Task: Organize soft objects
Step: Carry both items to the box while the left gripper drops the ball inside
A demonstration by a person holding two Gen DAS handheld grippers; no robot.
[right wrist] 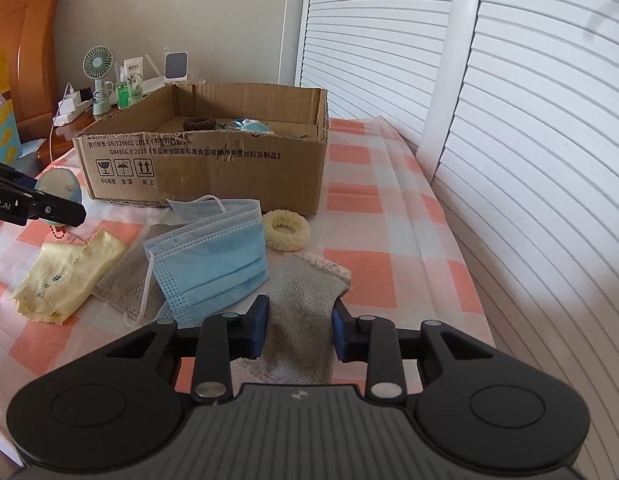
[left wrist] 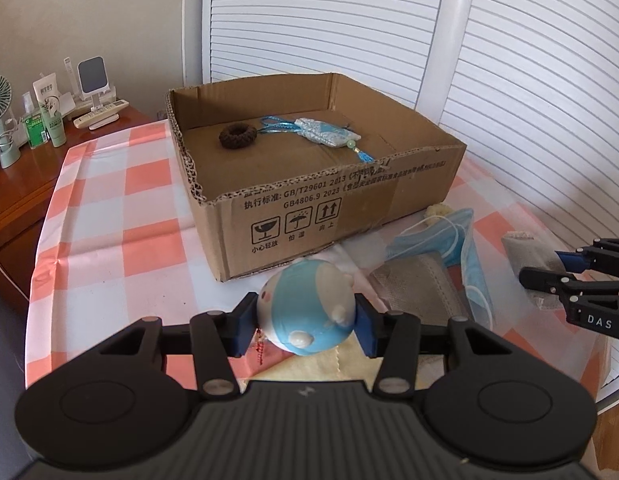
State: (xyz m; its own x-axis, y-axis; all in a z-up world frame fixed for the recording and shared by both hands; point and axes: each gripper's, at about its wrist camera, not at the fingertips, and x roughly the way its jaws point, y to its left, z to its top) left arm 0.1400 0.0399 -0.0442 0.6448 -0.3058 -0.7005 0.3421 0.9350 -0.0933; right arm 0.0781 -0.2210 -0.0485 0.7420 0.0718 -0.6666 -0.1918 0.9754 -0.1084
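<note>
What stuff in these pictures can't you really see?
- Left wrist view: the cream hair tie pokes out behind the blue face mask.
- Right wrist view: the brown hair tie and blue sachet sit low in the cardboard box; its front wall hides most of them.
- Right wrist view: the blue-and-white plush toy is partly covered by the left gripper.
- Both views: labels on the nightstand bottles are too small to read.
</note>
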